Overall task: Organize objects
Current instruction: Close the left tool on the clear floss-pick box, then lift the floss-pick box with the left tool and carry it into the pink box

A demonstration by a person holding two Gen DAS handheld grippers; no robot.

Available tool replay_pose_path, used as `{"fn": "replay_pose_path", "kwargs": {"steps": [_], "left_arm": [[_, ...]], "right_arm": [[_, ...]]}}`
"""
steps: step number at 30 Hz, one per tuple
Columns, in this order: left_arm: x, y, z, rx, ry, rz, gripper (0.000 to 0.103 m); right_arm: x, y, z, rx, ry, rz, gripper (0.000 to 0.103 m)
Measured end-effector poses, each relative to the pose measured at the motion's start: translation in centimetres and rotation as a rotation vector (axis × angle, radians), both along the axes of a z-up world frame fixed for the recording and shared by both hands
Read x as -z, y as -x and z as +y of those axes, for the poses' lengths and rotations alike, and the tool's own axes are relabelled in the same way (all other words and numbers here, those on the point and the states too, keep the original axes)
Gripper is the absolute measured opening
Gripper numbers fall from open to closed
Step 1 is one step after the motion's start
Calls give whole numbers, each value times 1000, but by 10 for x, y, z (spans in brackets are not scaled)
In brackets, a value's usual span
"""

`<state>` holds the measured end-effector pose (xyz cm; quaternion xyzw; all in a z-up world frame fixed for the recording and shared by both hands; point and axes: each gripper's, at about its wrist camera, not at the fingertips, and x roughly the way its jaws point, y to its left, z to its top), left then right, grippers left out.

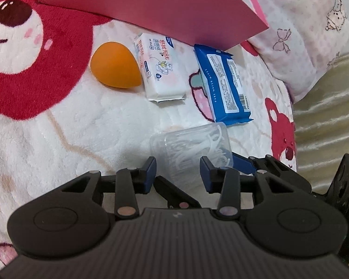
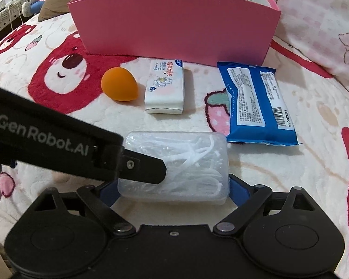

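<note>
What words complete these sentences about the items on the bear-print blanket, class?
1. The egg-shaped sponge is ___.
2. The white tissue pack lies between the sponge and the ___ wipes pack.
3. Behind them stands an open ___ box.

Missing words: orange; blue; pink.

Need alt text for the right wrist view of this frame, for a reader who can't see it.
The right gripper straddles a clear box of floss picks on a bear-print blanket, while the left gripper reaches over the box's left end. Beyond lie an orange sponge, a white tissue pack, a blue wipes pack and a pink box.
</note>
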<state>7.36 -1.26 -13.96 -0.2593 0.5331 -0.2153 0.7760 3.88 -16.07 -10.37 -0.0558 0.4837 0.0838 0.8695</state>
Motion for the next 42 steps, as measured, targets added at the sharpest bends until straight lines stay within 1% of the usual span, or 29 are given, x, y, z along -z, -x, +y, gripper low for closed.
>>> {"fn": "replay_pose_path", "kwargs": {"steps": [3,5,12,19,25,33,37,42], "left_arm": [[-5,2,-1,10,-15,-18,39],[-8,3,-3,16,-29,-24,39],[-21,5,4,18,-21,-31,39],[-43,7,12,36,-9,-36,39],[-63,11,14,62,-25,-77,39],[-84,11,22,58,-17,-109,39],[-94,9,26,56,-38,-101,40],[-110,9,33,60,-43,-109,40]], "right_arm": [[-3,2,1,-1,2,-9,94],[-4,2,-1,7,-16,-9,94],[-14,3,2,2,-23,-17,94],[-35,6,9,-30,-10,-43,94],[-52,9,6,-44,-39,-78,94],[-72,11,10,-59,-41,-117,94],[-80,7,13,-35,-67,-108,94],[-93,7,22,-47,-53,-122,94]]}}
